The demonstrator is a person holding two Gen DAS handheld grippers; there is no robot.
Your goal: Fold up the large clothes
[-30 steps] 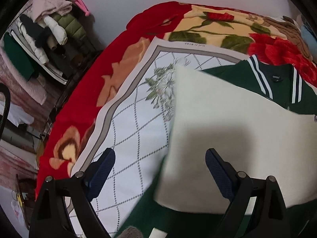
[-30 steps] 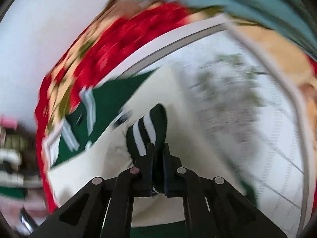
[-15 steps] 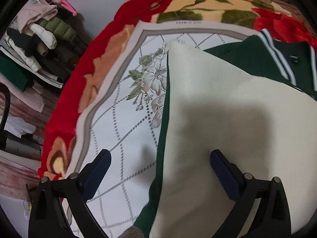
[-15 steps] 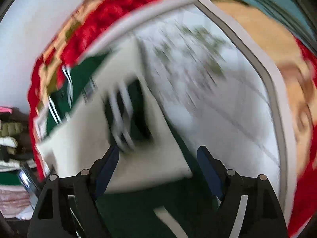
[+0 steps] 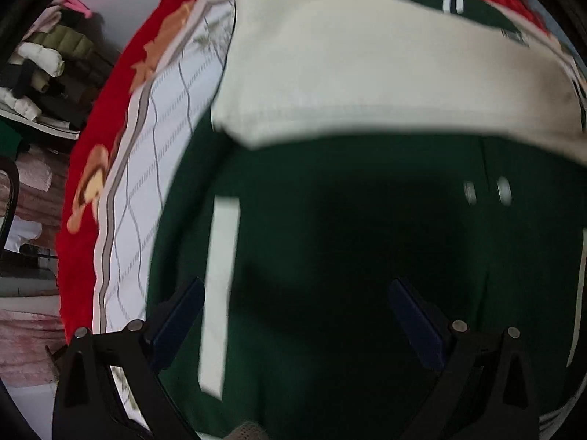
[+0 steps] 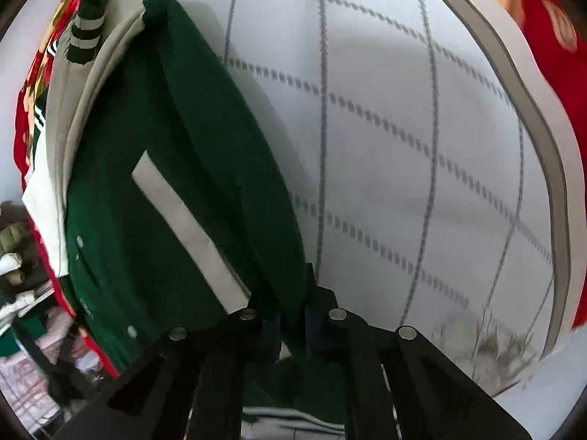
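Observation:
A dark green varsity jacket (image 5: pixel 348 227) with cream sleeves lies on a bed. In the left wrist view one cream sleeve (image 5: pixel 367 73) is folded across the chest. My left gripper (image 5: pixel 293 311) is open and hovers just above the green body near its lower part, holding nothing. In the right wrist view the jacket (image 6: pixel 176 190) lies at the left, its striped cuff (image 6: pixel 88 22) at the top left. My right gripper (image 6: pixel 291 315) is shut on the jacket's green edge near the hem.
The jacket lies on a white quilt with a grey lattice pattern (image 6: pixel 422 146), bordered in grey, over a red floral blanket (image 5: pixel 106 117). A rack of stacked clothes (image 5: pixel 44 58) stands beside the bed at the left.
My left gripper has moved down from the sleeve to over the green lower body. My right gripper let go of the striped cuff, moved to the jacket's edge and shut on it.

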